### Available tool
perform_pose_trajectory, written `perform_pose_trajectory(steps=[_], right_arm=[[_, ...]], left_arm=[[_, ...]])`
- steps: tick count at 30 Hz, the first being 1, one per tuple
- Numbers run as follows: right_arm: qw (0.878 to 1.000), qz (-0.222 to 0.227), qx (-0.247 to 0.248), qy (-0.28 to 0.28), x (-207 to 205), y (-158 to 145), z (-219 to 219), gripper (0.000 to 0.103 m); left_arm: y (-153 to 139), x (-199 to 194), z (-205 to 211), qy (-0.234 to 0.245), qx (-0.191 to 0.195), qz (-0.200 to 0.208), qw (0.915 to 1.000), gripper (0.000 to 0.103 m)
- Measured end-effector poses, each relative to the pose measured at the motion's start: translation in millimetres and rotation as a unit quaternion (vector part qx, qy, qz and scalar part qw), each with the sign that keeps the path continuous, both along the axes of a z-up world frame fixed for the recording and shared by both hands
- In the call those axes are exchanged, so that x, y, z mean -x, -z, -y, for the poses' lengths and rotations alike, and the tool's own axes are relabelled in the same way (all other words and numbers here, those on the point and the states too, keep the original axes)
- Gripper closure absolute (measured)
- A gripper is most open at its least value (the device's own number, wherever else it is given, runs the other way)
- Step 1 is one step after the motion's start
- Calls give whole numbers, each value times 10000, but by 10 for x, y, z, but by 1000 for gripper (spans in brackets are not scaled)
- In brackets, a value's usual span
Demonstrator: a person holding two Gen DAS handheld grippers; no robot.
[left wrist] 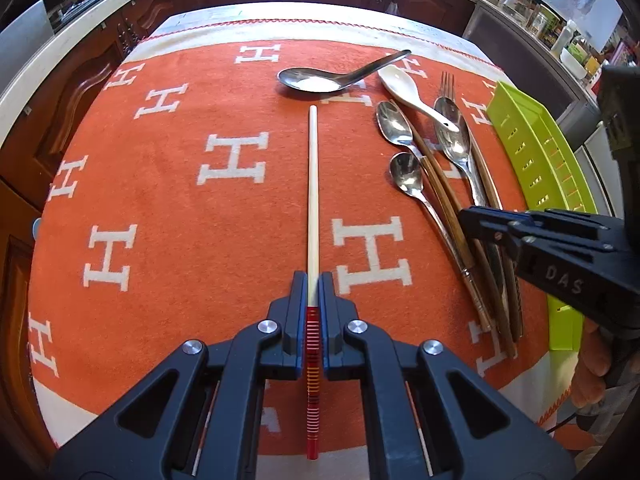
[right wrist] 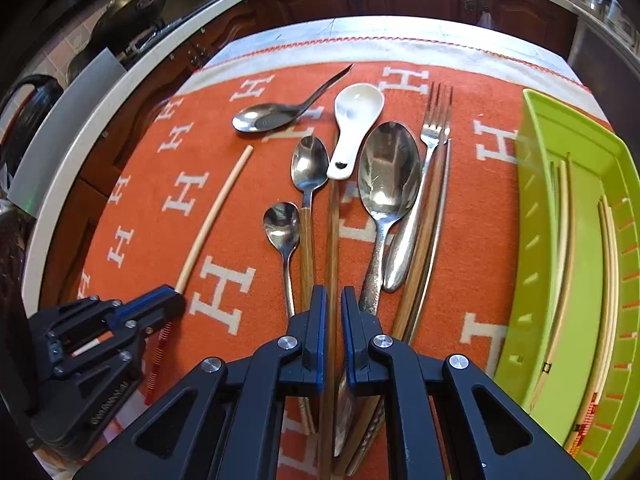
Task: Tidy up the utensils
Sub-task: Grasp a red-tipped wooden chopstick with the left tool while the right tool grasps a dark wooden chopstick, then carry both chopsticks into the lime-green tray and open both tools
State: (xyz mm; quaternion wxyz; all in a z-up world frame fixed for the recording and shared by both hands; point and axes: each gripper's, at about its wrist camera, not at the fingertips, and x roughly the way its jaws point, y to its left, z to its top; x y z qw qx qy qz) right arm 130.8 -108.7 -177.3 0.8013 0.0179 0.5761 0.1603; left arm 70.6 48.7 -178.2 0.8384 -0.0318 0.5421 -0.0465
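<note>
Your left gripper (left wrist: pixel 312 286) jaws clamp one pale red-banded chopstick (left wrist: pixel 312 184); right gripper (right wrist: pixel 333 300) jaws straddle one brown wooden chopstick (right wrist: pixel 333 240), pads not touching; six spoons, one fork (right wrist: pixel 434 120) lie loose.

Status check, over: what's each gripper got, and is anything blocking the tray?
Left gripper shut on pale chopstick. Right gripper straddling brown chopstick, pads not touching. Green tray unblocked.

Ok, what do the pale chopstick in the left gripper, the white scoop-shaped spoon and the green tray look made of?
Pale chopstick with red banded end: probably wood or bamboo, matt cream shaft without glare, painted stripes at the grip. White scoop-shaped spoon: likely glazed ceramic, glossy with soft highlights, though melamine is possible. Lime green slotted tray: plastic, uniform bright colour with moulded slots.
</note>
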Motion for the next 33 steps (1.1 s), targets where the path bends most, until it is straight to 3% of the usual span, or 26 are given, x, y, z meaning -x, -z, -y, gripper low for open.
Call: perform_pose_trajectory(steps=[10, 18, 33], right_arm=[[9991, 238, 328, -131, 41, -5, -135, 97], [9976, 447, -526, 17, 339, -488, 21, 98], [9936, 751, -827, 157, 798, -986, 287, 98]], left_arm=[[-104, 27, -44, -25, 119, 134, 9998, 100], [-424, 223, -97, 63, 221, 467, 9986, 100], [-927, 394, 209, 526, 209, 921, 9941, 100]])
